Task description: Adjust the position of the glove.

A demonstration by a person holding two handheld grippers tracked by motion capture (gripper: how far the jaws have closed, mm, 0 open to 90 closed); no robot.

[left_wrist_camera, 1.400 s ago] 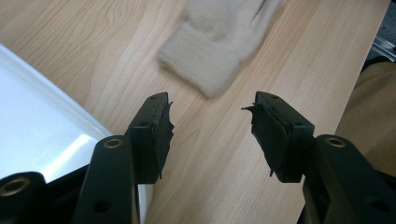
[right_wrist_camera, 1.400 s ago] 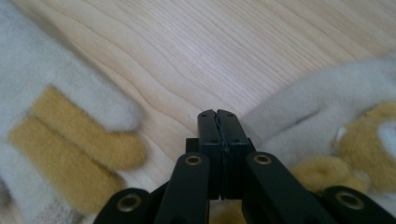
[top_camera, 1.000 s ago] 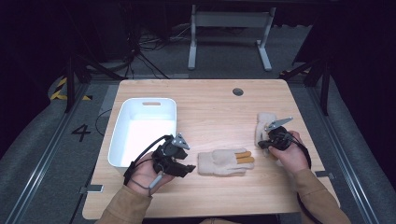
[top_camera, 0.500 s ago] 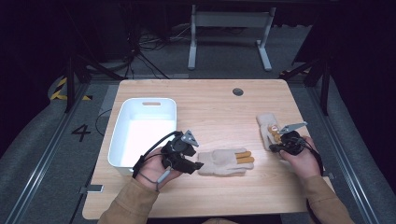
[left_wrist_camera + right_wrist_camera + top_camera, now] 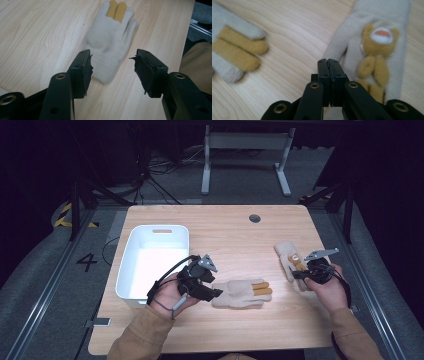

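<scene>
A beige knit glove (image 5: 242,292) with two mustard fingers lies flat on the wooden table (image 5: 225,240). My left gripper (image 5: 216,290) is just left of its cuff. In the left gripper view the jaws (image 5: 112,56) stand open on either side of the cuff of that glove (image 5: 110,37), not pressing it. A second beige glove (image 5: 287,255) with a bear figure lies at the right. My right gripper (image 5: 294,275) is at its near end. In the right gripper view it (image 5: 329,61) is shut, hovering over the edge of the bear glove (image 5: 382,37), with the first glove's fingers (image 5: 234,50) at left.
An empty white plastic tub (image 5: 130,270) stands on the table's left part, just behind my left hand. A small round grommet hole (image 5: 254,218) sits near the far edge. Beyond the table are a dark floor, cables and a metal frame.
My left gripper has moved right, up to the cuff of the mustard-fingered glove. My right hand has drifted slightly right and nearer, along the bear glove. Neither glove has visibly moved.
</scene>
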